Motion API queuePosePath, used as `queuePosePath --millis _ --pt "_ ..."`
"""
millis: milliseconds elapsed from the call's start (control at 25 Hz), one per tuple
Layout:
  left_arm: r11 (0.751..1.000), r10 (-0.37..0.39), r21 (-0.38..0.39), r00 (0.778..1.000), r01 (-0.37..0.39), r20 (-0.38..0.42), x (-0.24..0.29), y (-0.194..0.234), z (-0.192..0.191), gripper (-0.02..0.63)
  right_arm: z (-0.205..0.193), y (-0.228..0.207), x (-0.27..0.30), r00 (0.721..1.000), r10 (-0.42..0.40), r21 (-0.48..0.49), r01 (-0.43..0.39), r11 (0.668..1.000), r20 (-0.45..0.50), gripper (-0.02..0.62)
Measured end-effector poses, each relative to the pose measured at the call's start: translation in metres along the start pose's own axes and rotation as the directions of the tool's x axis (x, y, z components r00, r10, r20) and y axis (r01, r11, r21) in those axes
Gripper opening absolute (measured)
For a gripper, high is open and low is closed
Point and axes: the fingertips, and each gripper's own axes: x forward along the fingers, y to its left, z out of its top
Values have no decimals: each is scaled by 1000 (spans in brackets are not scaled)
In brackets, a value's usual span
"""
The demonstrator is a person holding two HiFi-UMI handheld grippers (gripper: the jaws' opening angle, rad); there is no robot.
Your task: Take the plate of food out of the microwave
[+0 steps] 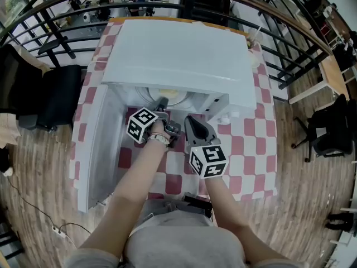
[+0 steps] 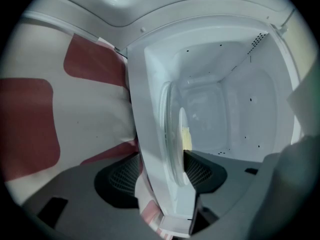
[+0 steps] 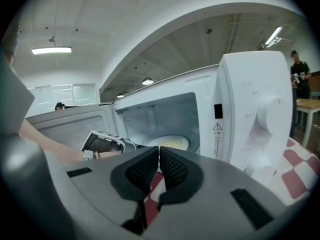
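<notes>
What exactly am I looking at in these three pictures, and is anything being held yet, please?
A person holds a hand-held gripping tool in each hand. One picture comes from a camera on the person's head; the other two cameras ride on the tools. On a red-checked cloth stands a white microwave, its door open, with a plate of yellowish food inside. The left tool is at the opening by the plate's rim, jaws apart, gripping nothing. The right tool hangs outside, jaws together, empty.
</notes>
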Motion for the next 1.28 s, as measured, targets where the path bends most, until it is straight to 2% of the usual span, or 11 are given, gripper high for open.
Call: queuePosePath --millis 200,360,600,840,1200,1280 --pt "1000 14 -2 1000 -14 -6 -5 3 0 261 -1 1 -2 1000 -3 3 3 1000 -1 28" --pt "999 22 -32 999 -22 -24 -10 5 -4 254 0 3 -4 1000 -5 8 5 1000 3 28" --pt "1000 26 -13 1000 -26 -18 -19 -1 -5 164 -1 7 -8 1000 -3 10 3 1000 5 28" --pt "1000 29 -7 1000 -29 -1 -24 -4 -1 113 0 8 -12 1000 -4 4 4 1000 6 28" --pt "998 41 -41 999 -41 6 -28 -8 -1 77 3 4 -14 1000 -8 -2 8 1000 9 28" --pt "998 42 -39 999 -42 10 -29 -10 0 44 5 4 -14 1000 -8 -2 8 1000 12 28"
